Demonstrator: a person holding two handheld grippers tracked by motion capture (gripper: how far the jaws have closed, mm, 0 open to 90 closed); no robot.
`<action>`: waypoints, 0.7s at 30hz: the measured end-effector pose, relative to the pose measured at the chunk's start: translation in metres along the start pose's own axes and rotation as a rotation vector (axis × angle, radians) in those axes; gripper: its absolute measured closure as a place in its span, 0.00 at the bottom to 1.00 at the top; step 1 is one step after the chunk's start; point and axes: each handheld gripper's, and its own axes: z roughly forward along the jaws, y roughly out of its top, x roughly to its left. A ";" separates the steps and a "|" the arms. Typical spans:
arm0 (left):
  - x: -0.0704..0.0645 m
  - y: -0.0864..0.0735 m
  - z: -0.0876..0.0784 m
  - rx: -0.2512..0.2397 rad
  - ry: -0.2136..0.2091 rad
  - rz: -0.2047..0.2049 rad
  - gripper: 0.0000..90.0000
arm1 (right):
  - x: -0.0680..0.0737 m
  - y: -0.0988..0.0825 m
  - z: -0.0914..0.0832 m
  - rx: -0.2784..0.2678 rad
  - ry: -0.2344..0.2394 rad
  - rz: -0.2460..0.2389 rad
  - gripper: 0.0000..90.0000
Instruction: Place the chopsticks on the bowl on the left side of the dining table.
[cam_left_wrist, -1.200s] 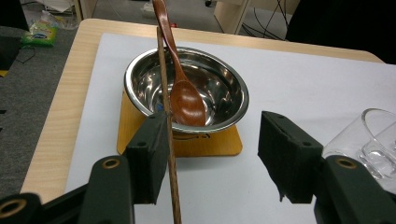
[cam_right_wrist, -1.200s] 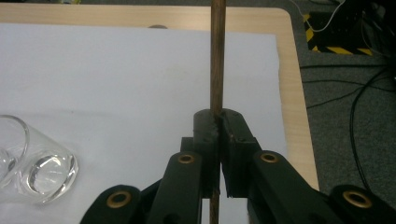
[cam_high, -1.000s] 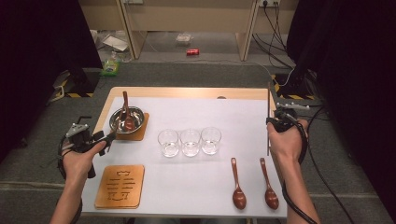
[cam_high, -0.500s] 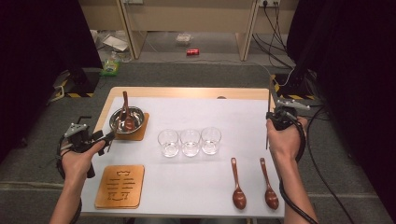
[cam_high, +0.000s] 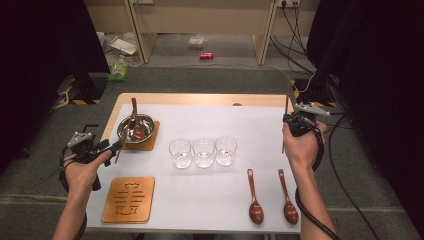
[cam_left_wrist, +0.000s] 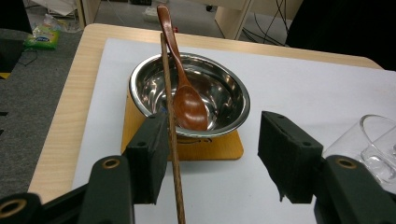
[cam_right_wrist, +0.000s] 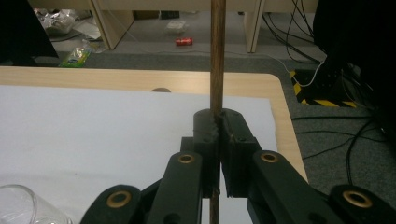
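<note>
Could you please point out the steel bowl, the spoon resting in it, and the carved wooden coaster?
steel bowl (cam_left_wrist: 140, 79), left gripper view, left rim.
spoon (cam_left_wrist: 189, 109), left gripper view, scoop.
carved wooden coaster (cam_high: 112, 197), high view, left edge.

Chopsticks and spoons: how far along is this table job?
Done: one spoon sits in the bowl. In hand: the right gripper clamps a chopstick; a second chopstick lies against one open jaw of the left gripper. Left: two spoons, three glasses, the empty coaster.

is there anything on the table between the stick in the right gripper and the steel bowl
Yes. The right gripper is shut on a thin wooden stick at the table's right edge, and the steel bowl sits far left. The three glasses stand in the stretch between, a little nearer the person. A path along the far side looks open.
</note>
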 end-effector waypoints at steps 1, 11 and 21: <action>0.000 0.000 0.000 0.000 0.000 0.000 0.47 | 0.000 0.000 0.000 -0.003 0.000 -0.001 0.95; 0.000 0.000 0.000 0.000 0.001 0.001 0.47 | 0.004 0.002 0.005 -0.034 0.006 -0.009 0.95; 0.001 -0.001 0.000 0.002 0.001 -0.002 0.47 | 0.010 0.005 0.009 -0.063 0.013 -0.009 0.95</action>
